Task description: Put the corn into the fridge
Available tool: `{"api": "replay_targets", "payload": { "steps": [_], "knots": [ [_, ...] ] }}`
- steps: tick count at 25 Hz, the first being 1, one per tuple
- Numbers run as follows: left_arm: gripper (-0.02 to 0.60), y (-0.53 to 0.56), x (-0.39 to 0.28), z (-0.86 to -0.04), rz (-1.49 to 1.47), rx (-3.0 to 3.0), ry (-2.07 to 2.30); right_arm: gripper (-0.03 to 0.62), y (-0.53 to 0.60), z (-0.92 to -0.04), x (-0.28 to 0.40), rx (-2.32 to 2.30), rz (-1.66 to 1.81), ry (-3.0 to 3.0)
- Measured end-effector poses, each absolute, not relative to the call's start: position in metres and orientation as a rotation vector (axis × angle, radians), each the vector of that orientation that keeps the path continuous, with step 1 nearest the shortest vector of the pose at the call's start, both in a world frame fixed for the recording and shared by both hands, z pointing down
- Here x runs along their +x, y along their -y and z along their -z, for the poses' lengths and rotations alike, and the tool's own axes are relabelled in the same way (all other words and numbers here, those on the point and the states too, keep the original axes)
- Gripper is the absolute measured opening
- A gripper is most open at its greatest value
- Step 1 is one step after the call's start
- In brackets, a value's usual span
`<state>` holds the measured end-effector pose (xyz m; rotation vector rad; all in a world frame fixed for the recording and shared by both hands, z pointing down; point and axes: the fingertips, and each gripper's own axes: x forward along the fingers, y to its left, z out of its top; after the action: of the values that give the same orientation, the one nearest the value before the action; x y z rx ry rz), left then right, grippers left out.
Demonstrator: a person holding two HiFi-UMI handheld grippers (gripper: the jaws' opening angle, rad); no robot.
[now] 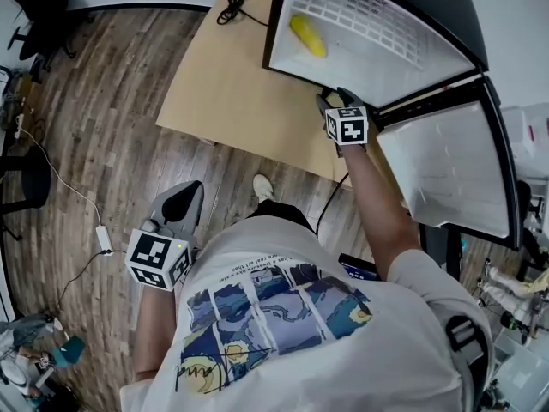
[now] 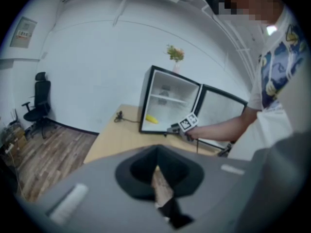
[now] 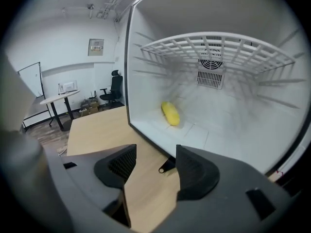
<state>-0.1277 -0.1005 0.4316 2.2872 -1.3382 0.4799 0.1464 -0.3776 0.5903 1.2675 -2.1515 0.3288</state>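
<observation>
Standing on the table, the fridge has its mouth turned toward the person, and its door is swung fully out to the right. That leaves the whole opening free to reach into. The wire shelf sits high in the cabinet, so the white floor beneath it is the easy place to set something down. The right tongs hover just outside the lower front edge of the fridge, close to the corner where the door hinges. In the right gripper view they stand apart with only the table showing between them, so they carry nothing. Held there, empty and beside the door, they look well placed to push it to, which I judge to be the one step left. The left tongs hang low at the person's left side over the wooden floor, well apart from the fridge and clear of the reach. In the left gripper view their tips are together, with just a thin slit of floor showing below them, so they grip nothing and seem to have no part in the job now. The corn lies on its side on the fridge floor, under the shelf and toward the left wall. It touches neither gripper, so it seems already set inside.
</observation>
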Motion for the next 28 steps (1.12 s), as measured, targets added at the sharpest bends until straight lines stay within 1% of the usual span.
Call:
{"api": "replay_targets", "payload": {
  "steps": [3,6,9,11,17,18,21,28],
  "knots": [
    [0.009,0.09,-0.129,-0.433,-0.482,2.31,1.314,0.249,0.349,-0.588,0.147,1.266,-0.342,2.147],
    [0.009,0.08,-0.127,-0.431,-0.477,2.337,1.293,0.218,0.322,-0.582,0.148,1.276,-0.349,2.148],
    [0.009,0.066,-0.127,-0.429,-0.47,2.356,1.28,0.2,0.292,-0.572,0.146,1.284,-0.347,2.159],
    [0.009,0.055,-0.127,-0.429,-0.465,2.365,1.272,0.176,0.271,-0.566,0.144,1.293,-0.345,2.166],
    [0.009,0.02,-0.125,-0.433,-0.448,2.394,1.232,0.059,0.208,-0.544,0.135,1.306,-0.335,2.209],
    [0.009,0.014,-0.125,-0.436,-0.445,2.394,1.225,0.048,0.197,-0.542,0.133,1.3,-0.342,2.215],
    [0.009,-0.001,-0.124,-0.442,-0.434,2.393,1.204,0.029,0.168,-0.538,0.129,1.288,-0.384,2.231],
    [0.009,-0.025,-0.115,-0.45,-0.428,2.419,1.147,0.02,0.113,-0.529,0.119,1.24,-0.382,2.253]
  ]
}}
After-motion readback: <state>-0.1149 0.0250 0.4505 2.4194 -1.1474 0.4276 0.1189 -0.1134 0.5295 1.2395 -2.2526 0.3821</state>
